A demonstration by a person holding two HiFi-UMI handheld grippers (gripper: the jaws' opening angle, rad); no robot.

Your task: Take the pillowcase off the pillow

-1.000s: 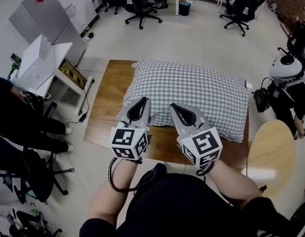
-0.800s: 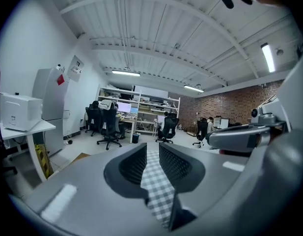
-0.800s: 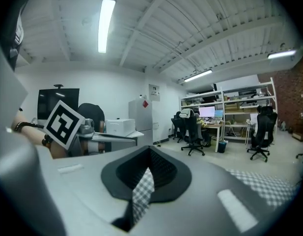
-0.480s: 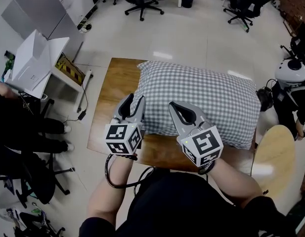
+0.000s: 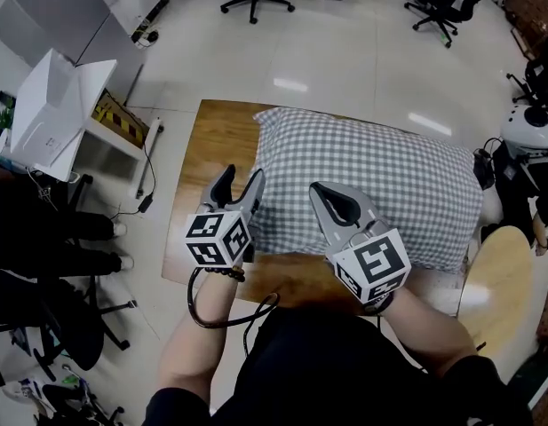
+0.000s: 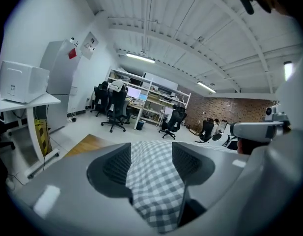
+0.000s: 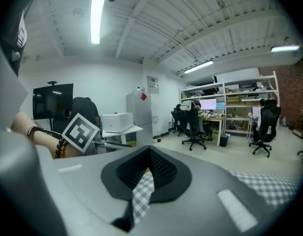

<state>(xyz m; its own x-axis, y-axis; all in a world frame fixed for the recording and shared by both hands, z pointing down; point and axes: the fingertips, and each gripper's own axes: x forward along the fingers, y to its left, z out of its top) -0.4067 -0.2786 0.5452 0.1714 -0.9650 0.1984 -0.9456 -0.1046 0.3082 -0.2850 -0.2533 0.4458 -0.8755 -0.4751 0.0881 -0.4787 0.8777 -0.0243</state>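
Bright, even light falls from ceiling tubes [image 6: 139, 58], which leave pale glare patches on the glossy floor [image 5: 291, 84] and only a thin, soft shadow under the pillowcase [image 5: 371, 193] on the table [image 5: 210, 149]. The head view is sharp but bends toward its edges. Both gripper views are strongly fisheyed with black corners, one overhead lamp [image 7: 97, 14] burns out white, and the nearest foreground is soft and out of focus.

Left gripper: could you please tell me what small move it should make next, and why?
Probably ease the left gripper forward and close it on the pillowcase at its near edge. Its jaws have just been opening and stand apart, with checked cloth showing between them but not pinched.
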